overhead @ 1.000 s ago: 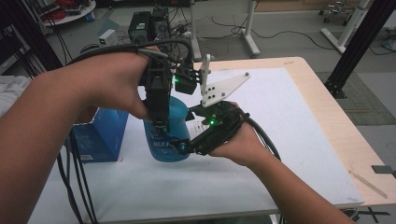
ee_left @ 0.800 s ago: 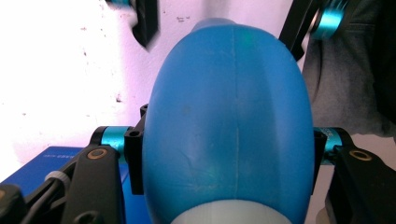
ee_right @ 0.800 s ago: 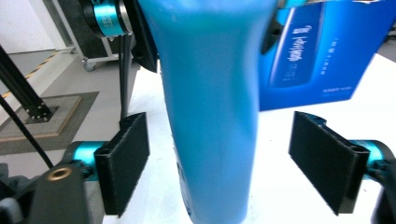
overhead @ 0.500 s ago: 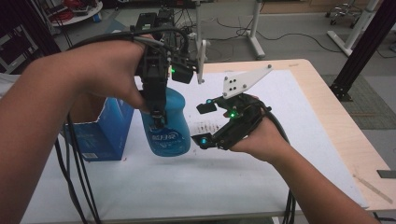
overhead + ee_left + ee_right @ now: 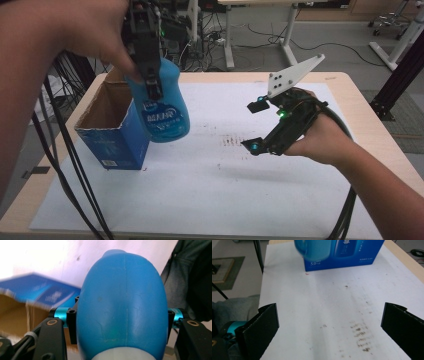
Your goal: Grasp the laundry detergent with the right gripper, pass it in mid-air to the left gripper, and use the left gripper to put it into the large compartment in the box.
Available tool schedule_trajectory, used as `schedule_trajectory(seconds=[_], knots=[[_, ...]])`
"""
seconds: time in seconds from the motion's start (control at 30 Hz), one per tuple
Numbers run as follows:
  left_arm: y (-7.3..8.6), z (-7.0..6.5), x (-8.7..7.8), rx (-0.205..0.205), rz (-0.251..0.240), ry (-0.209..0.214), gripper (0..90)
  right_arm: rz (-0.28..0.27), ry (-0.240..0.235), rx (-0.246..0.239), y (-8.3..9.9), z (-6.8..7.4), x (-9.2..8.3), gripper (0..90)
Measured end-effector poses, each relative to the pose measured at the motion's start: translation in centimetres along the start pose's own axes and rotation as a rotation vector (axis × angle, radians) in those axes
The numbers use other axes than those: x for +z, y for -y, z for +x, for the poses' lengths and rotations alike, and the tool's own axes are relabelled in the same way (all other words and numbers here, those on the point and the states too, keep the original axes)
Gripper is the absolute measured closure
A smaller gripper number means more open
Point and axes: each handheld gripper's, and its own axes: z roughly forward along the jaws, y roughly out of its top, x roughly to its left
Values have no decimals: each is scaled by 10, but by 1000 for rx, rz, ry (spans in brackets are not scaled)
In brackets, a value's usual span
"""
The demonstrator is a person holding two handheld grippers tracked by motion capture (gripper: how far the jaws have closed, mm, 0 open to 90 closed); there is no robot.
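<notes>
A blue plastic bottle (image 5: 162,107) with a printed label hangs in the air, clear of the table, beside the open top of a blue cardboard box (image 5: 112,135). My left gripper (image 5: 151,87) comes down from above and is shut on the bottle. In the left gripper view its pads (image 5: 72,315) press both sides of the bottle (image 5: 122,297). My right gripper (image 5: 254,126) is held to the right over the white sheet. Its jaws have just been opening and stand wide apart, with nothing between them in the right gripper view (image 5: 329,322).
A white paper sheet (image 5: 225,195) covers the wooden table (image 5: 372,125) and has dark smudges (image 5: 232,141) near its middle. Black cables (image 5: 65,165) hang along the left edge. The box (image 5: 352,255) is open at the top, showing its brown inside.
The left gripper has lifted the bottle off the table, up and toward the box. The right gripper has drawn back from the bottle to the right, and its jaws have widened.
</notes>
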Motion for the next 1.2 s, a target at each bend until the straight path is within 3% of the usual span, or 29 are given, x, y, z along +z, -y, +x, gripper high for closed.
schedule_trajectory(seconds=[0.17,0.33,0.47,0.7,0.8,1.0,1.2], knots=[[20,18,-19,-157,-1,-2,391,46,7,-17,-6,-5,-11,6],[41,36,-31,-349,-14,19,392,80,12,-26,-7,-7,-17,6],[59,49,-40,-499,-36,9,391,94,19,-26,-7,-7,-20,6],[87,68,-43,-741,-34,9,392,105,29,-15,-4,-9,-23,7],[95,76,-40,-816,-17,-2,391,109,32,-11,-4,-9,-24,7],[106,88,-26,-891,-15,5,391,113,39,-11,-5,-10,-26,7],[108,96,-4,-897,3,35,392,119,45,-9,-4,-10,-26,7]])
